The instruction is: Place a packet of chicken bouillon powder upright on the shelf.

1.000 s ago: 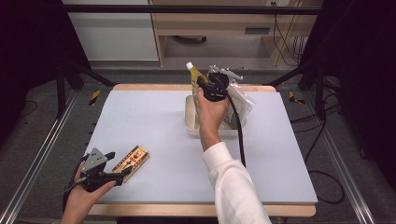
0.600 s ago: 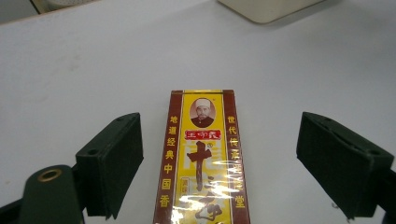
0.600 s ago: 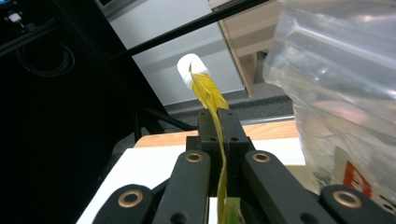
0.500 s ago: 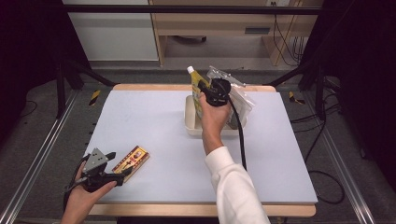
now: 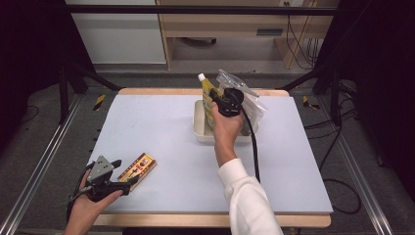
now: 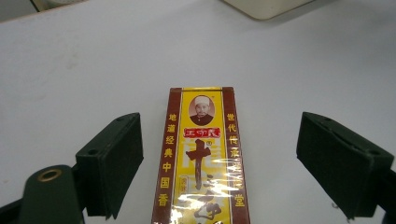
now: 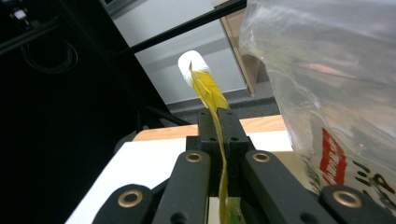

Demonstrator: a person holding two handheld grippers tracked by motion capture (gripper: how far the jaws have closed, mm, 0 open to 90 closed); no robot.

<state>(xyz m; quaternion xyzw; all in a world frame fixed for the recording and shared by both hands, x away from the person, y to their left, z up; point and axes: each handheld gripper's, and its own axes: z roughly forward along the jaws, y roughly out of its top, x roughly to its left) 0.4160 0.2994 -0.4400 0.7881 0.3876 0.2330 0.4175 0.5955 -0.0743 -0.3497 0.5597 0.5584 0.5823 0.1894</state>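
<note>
My right gripper (image 7: 218,122) pinches a yellow pouch (image 7: 208,88) flat, seen edge-on; the high view shows it over the tray (image 5: 199,128). Left gripper (image 6: 219,163) gapes around the box (image 6: 202,154), not touching. The pouch has sunk slightly.

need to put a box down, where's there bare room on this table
Most of the table is bare: the far left between the tray and the left edge, and the whole right side beyond the sleeve. It is crowded at the tray, with the yellow pouch and clear bag, and around the packet near left.
</note>
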